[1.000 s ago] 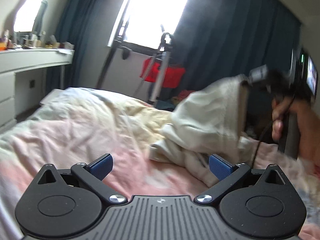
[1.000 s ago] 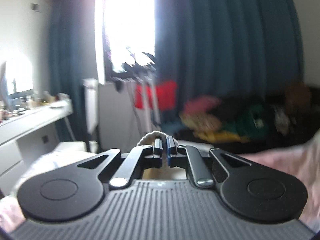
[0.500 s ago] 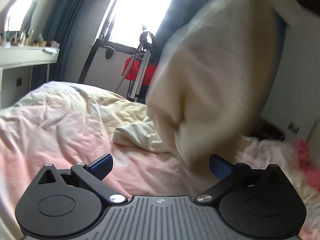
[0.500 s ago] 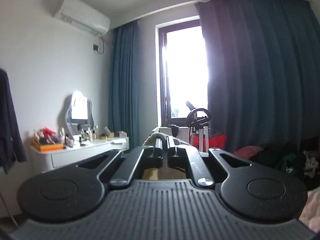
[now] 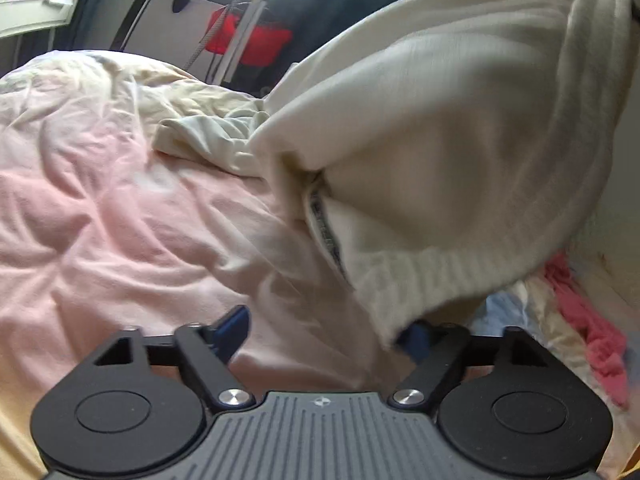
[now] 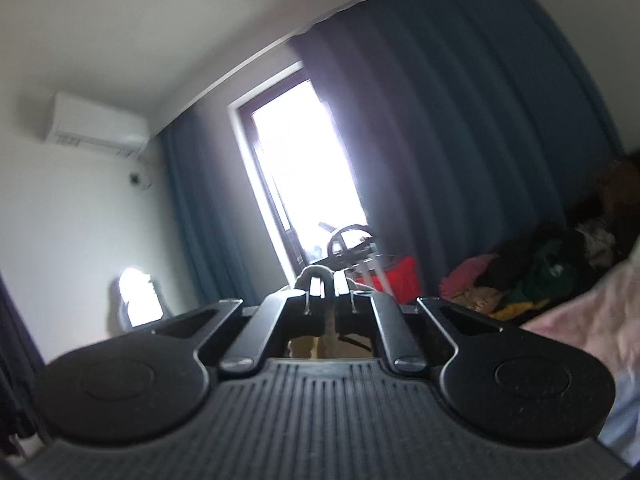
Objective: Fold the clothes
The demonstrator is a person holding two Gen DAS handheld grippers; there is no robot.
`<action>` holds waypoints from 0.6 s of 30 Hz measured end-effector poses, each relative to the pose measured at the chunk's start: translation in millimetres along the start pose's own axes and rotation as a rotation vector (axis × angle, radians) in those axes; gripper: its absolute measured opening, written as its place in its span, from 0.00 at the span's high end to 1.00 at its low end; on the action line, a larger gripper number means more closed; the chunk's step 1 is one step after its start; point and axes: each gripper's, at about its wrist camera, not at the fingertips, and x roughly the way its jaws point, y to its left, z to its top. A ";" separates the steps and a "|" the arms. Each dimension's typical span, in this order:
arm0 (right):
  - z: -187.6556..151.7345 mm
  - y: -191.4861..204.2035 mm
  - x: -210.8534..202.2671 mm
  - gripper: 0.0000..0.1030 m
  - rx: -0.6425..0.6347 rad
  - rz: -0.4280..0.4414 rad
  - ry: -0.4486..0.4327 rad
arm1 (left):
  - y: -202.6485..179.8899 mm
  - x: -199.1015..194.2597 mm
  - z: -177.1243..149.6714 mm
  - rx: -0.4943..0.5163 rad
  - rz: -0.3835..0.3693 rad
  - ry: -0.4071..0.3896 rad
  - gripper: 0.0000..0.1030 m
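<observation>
A cream knit garment [image 5: 440,132] with a ribbed hem and a zip hangs in the air over the bed, its far end trailing on the bedding. My left gripper [image 5: 324,332] is open; the ribbed hem hangs just above and in front of its right fingertip [image 5: 416,338]. My right gripper [image 6: 328,286] is raised high, tilted, and shut on a small fold of the cream garment [image 6: 316,270] that shows above its tips.
A rumpled pink and cream duvet [image 5: 120,208] covers the bed. Pink and pale clothes [image 5: 580,320] lie at the right. A red-seated exercise frame [image 5: 248,40] stands by the window. Dark curtains [image 6: 460,140] and a clothes pile [image 6: 520,276] are behind.
The right gripper has lifted and tilted, carrying the cream garment up. The garment now hangs closer to the left gripper, its hem over the right fingertip.
</observation>
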 end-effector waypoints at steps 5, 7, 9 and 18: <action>-42.2 -32.8 -14.3 0.93 0.026 -0.085 0.056 | -4.0 9.5 6.2 0.026 0.054 -0.067 0.42; -48.3 -35.3 -11.2 0.93 -0.031 -0.105 0.080 | -0.2 10.2 9.5 -0.003 0.040 -0.082 0.57; -47.4 -34.5 -5.3 0.93 -0.041 -0.112 0.073 | 4.4 7.7 16.1 -0.039 0.029 -0.099 0.79; -10.7 37.6 117.4 0.93 -0.189 -0.063 0.142 | 65.7 -58.4 58.6 -0.398 0.048 -0.325 0.93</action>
